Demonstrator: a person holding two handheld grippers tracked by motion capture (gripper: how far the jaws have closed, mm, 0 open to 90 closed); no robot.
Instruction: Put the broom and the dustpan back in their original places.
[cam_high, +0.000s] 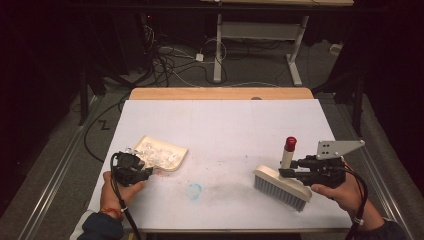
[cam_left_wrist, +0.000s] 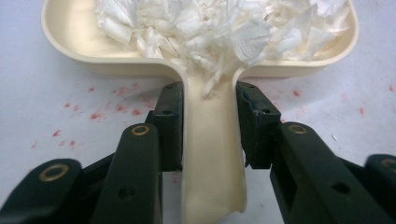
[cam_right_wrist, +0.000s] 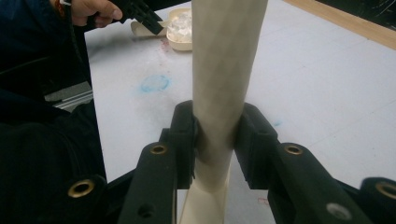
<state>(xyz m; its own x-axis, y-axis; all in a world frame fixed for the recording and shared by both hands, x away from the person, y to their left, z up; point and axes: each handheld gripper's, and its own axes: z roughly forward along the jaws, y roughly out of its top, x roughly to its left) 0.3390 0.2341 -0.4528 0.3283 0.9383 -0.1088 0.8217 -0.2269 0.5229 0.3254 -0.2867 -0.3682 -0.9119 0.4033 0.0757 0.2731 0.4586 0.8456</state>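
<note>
The left claw (cam_left_wrist: 208, 121) is clamped on the handle of the dustpan (cam_high: 161, 153), full of white scraps and lying at the counter's (cam_high: 220, 125) left, while the right claw (cam_right_wrist: 215, 140) grips the brush (cam_high: 281, 186) handle, brush well right of the pan.

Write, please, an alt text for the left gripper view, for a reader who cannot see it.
Two black jaws close on the handle of a cream dustpan that lies on a white table. The pan is full of white paper scraps, and some spill down into the handle. Small red specks dot the table near the jaws.
</note>
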